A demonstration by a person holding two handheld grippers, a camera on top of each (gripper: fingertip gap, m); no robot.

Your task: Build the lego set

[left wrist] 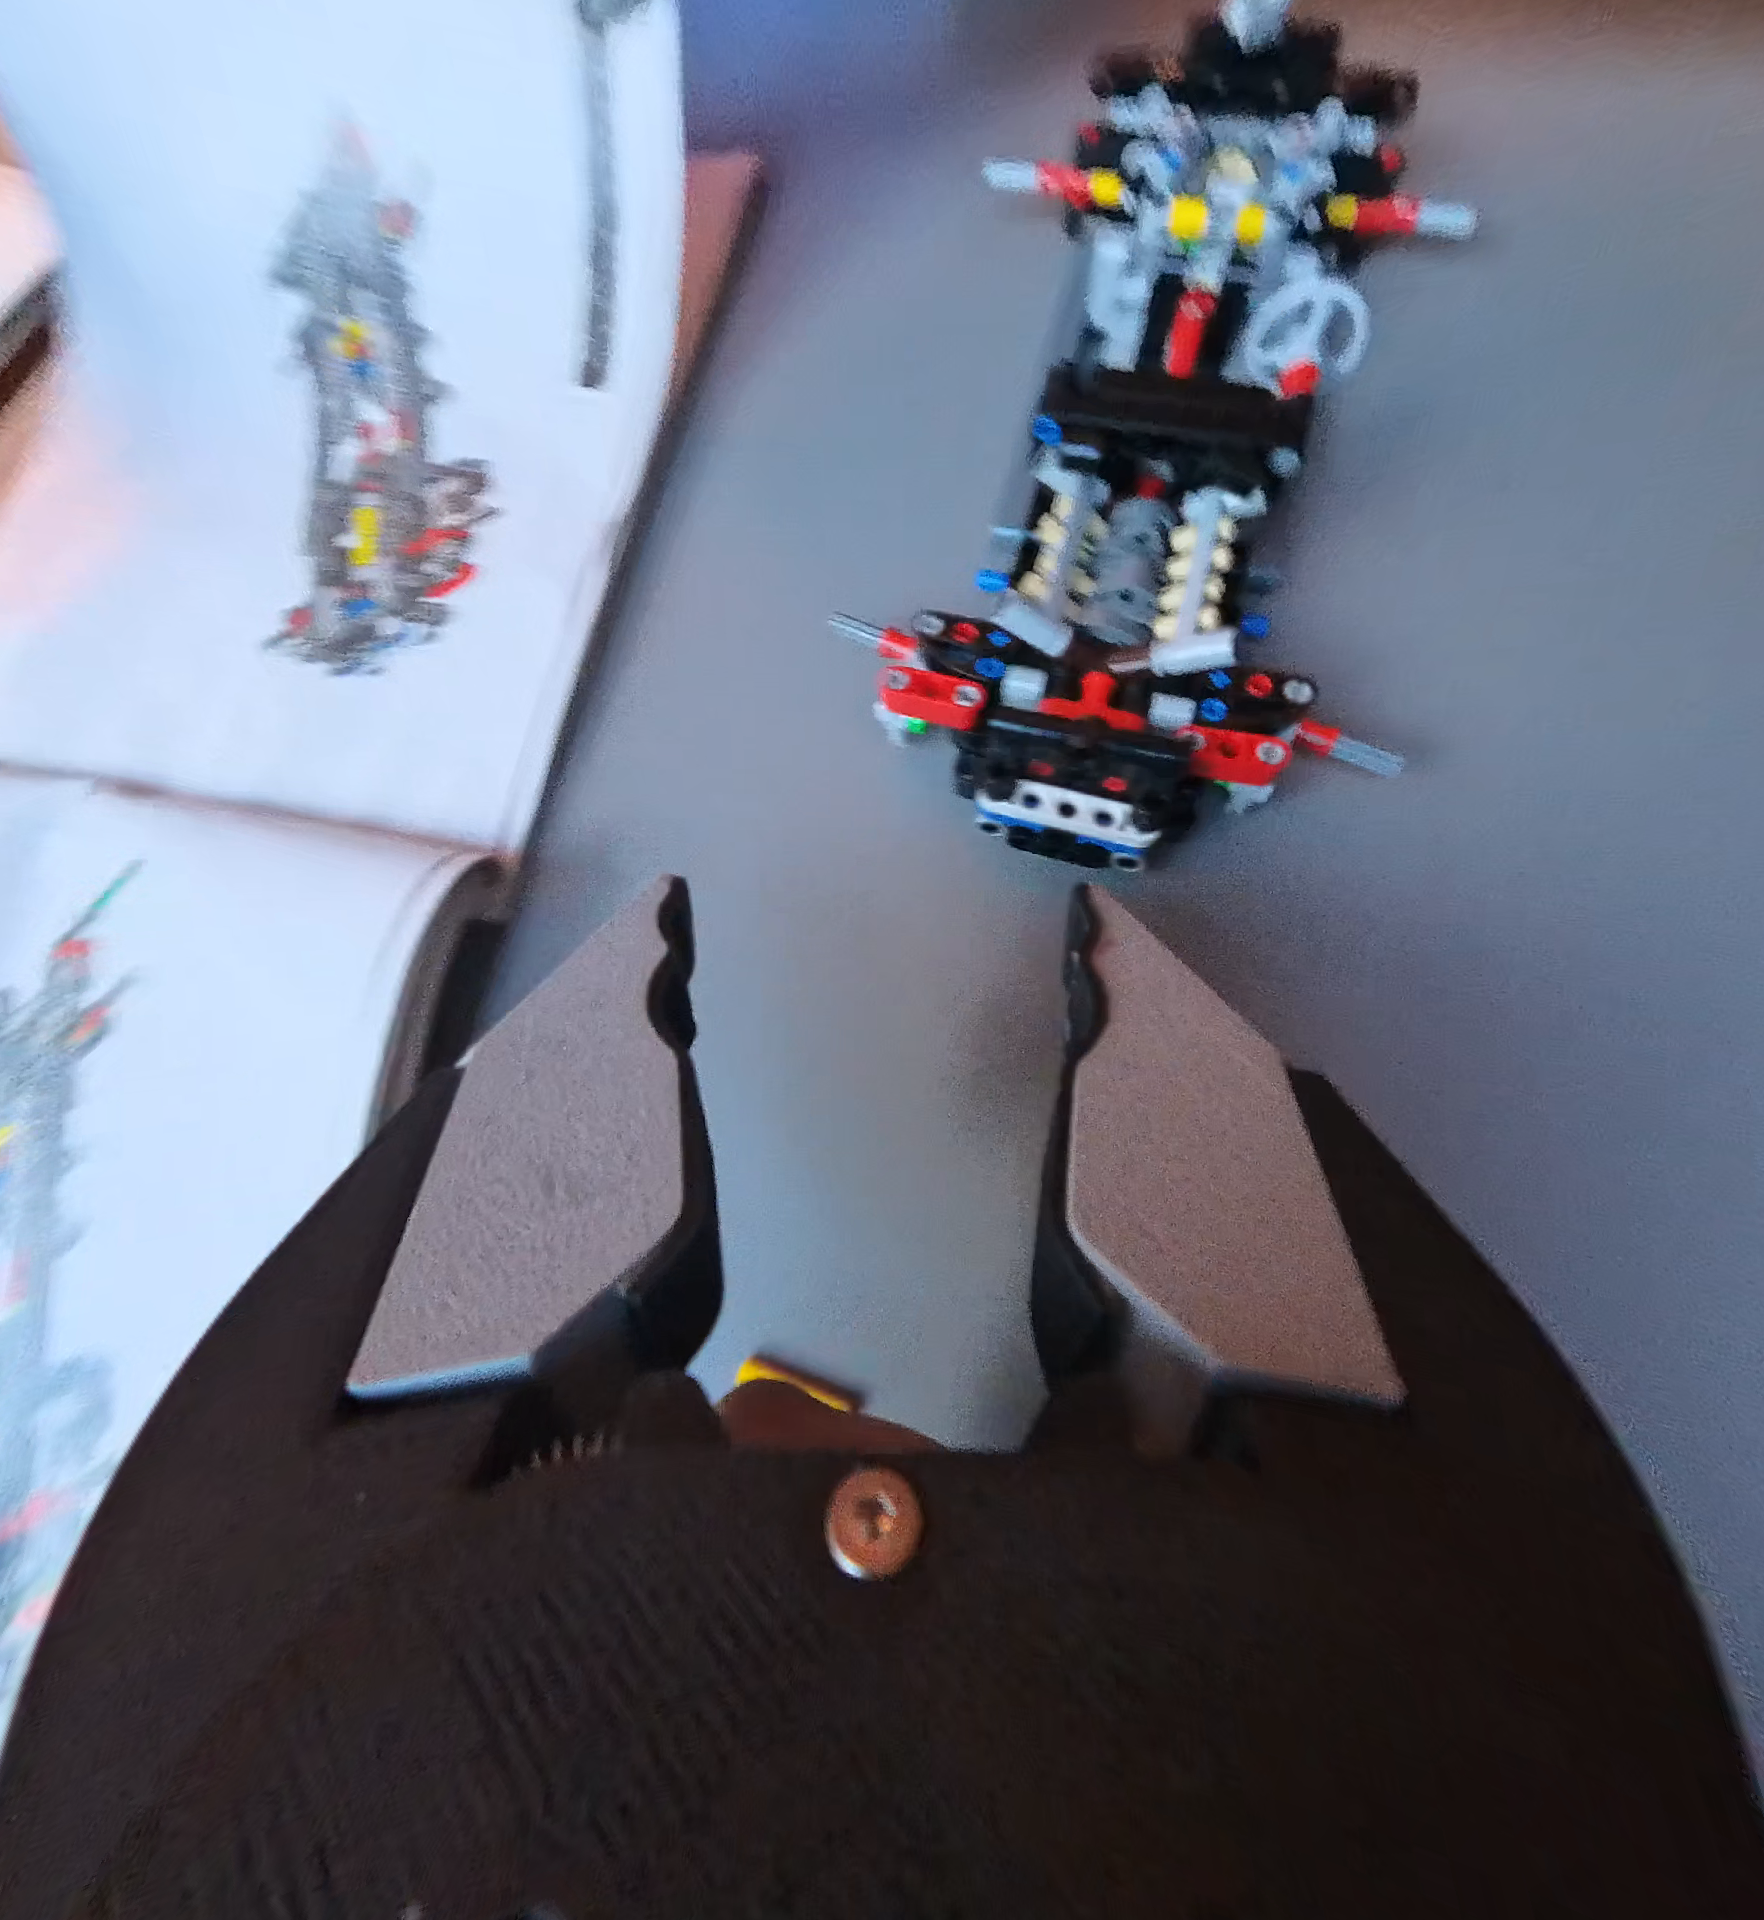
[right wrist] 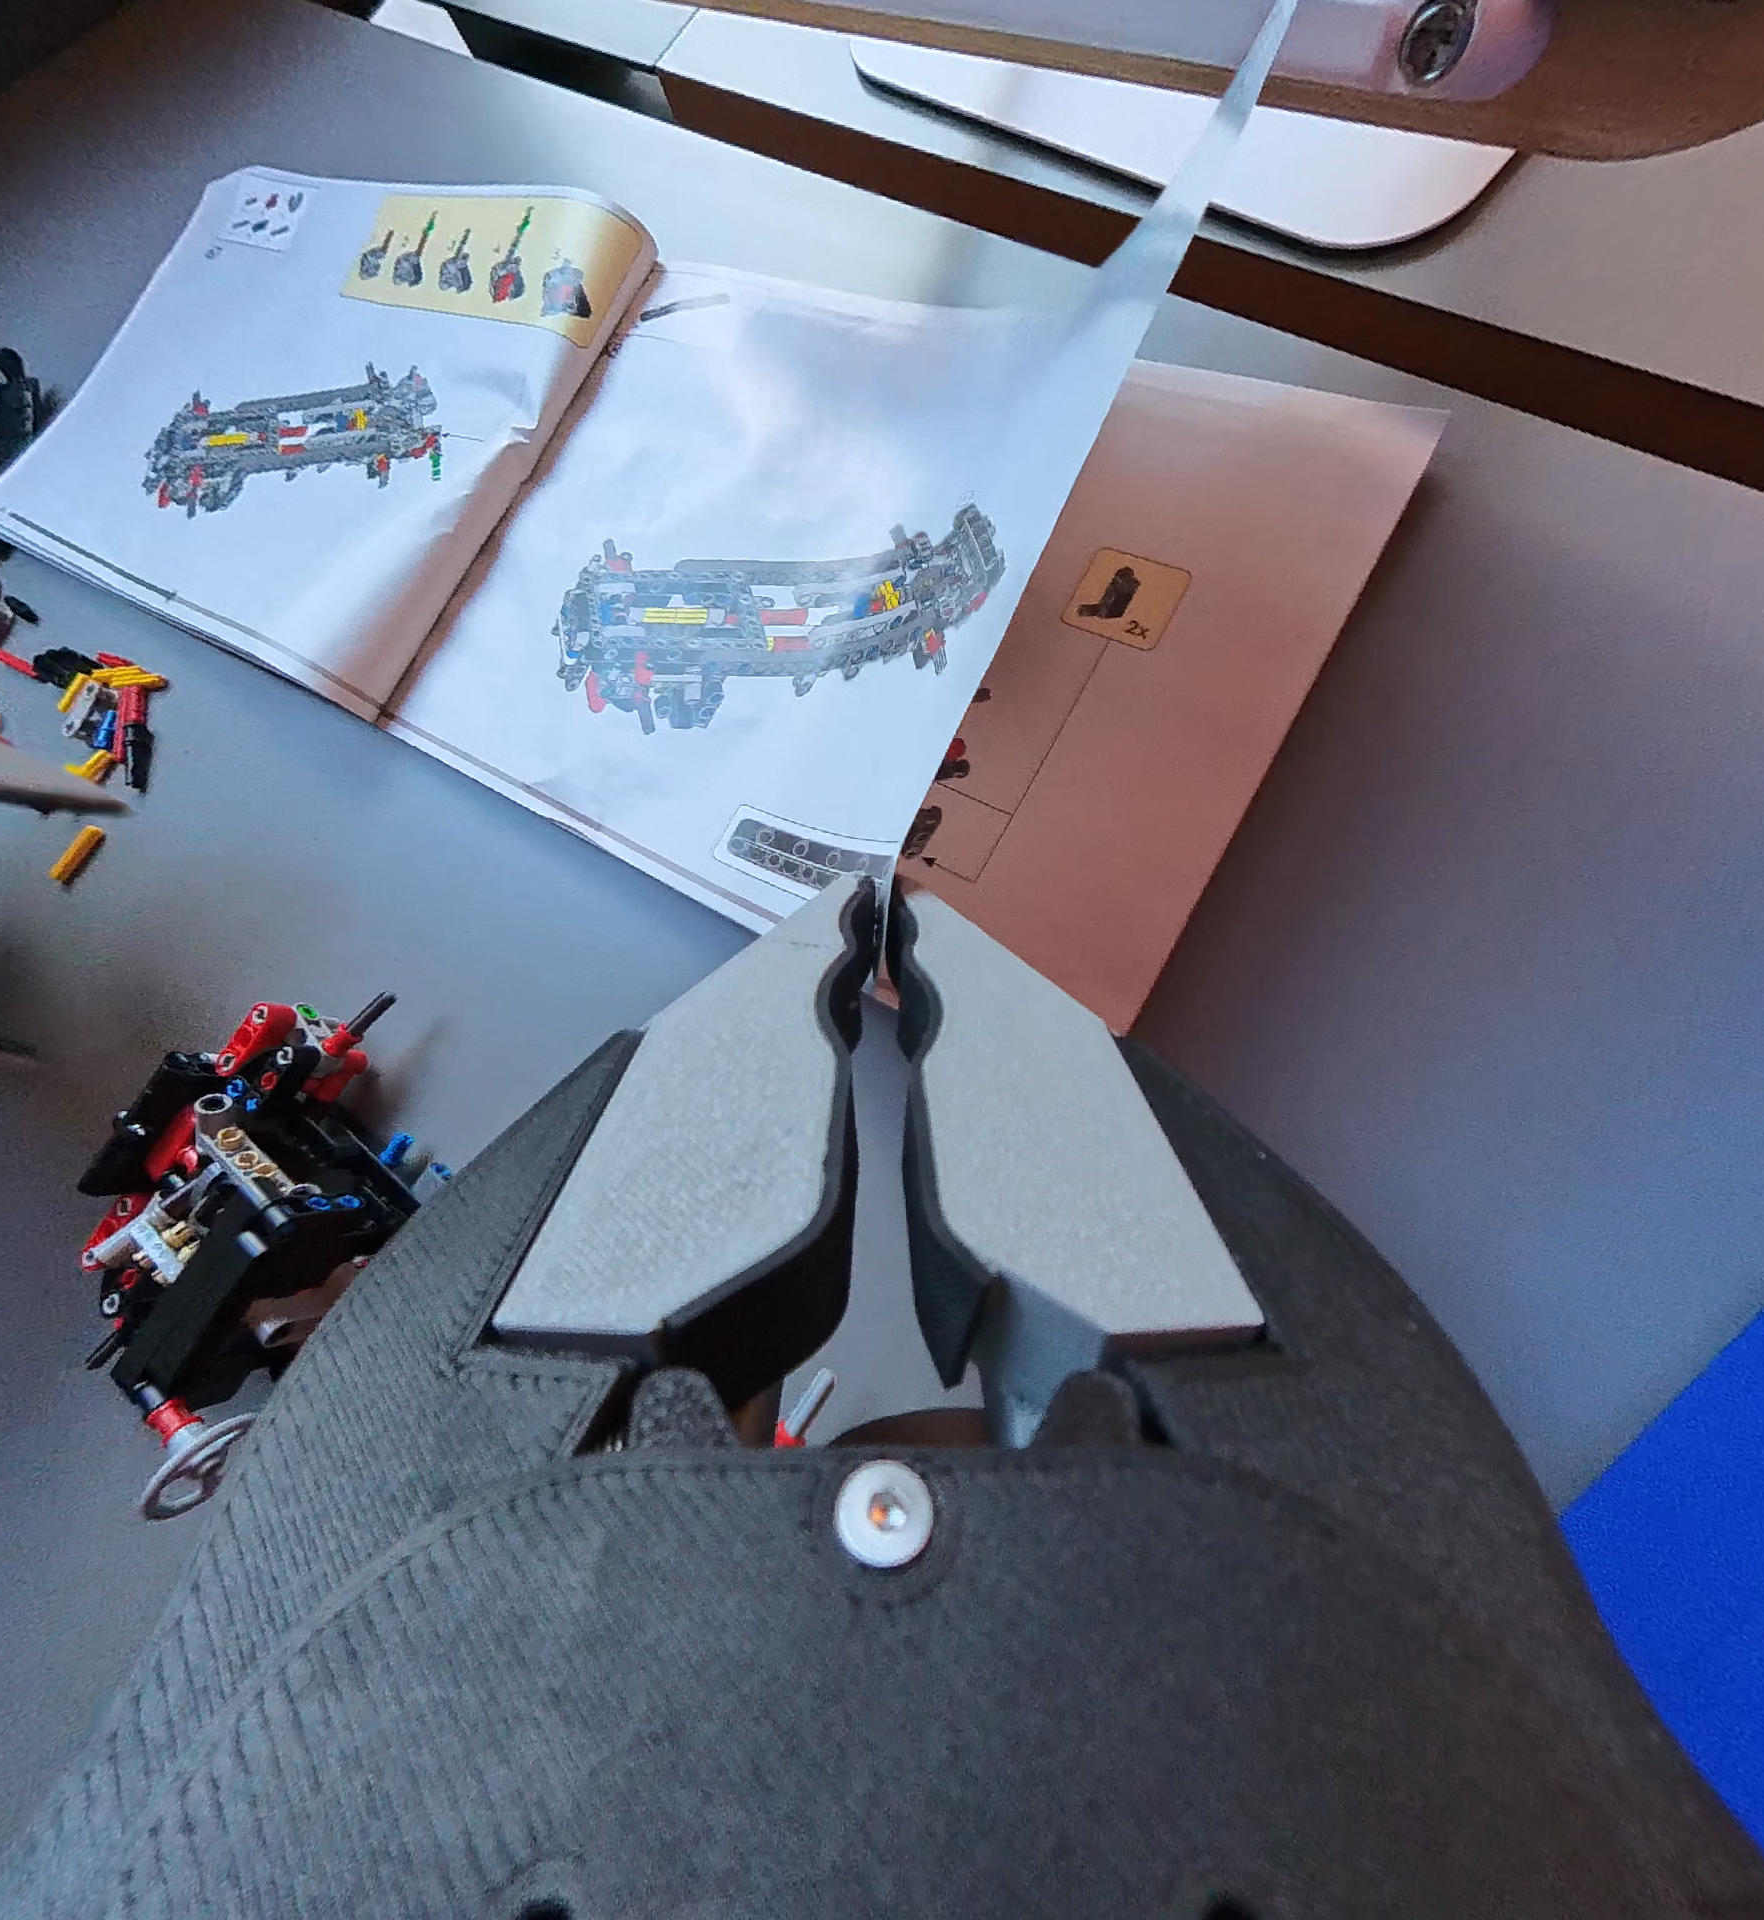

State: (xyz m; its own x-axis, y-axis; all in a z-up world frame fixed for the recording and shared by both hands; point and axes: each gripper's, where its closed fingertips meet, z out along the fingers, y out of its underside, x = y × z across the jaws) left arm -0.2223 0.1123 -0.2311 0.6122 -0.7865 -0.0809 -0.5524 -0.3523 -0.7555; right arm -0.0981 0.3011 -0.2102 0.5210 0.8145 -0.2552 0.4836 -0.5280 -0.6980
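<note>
The right gripper (right wrist: 880, 920) is pinched tight on the corner of a page (right wrist: 857, 436) of the open booklet (right wrist: 338, 416), lifting that page up off the page under it. The left gripper (left wrist: 878, 904) is wide open with nothing in it. It hangs over the grey table (left wrist: 1532, 935), just beside the booklet. A toy brick car frame (left wrist: 1148, 520) sits near the booklet, ahead of the left gripper. Small loose bricks (right wrist: 104, 707) lie by the booklet too.
</note>
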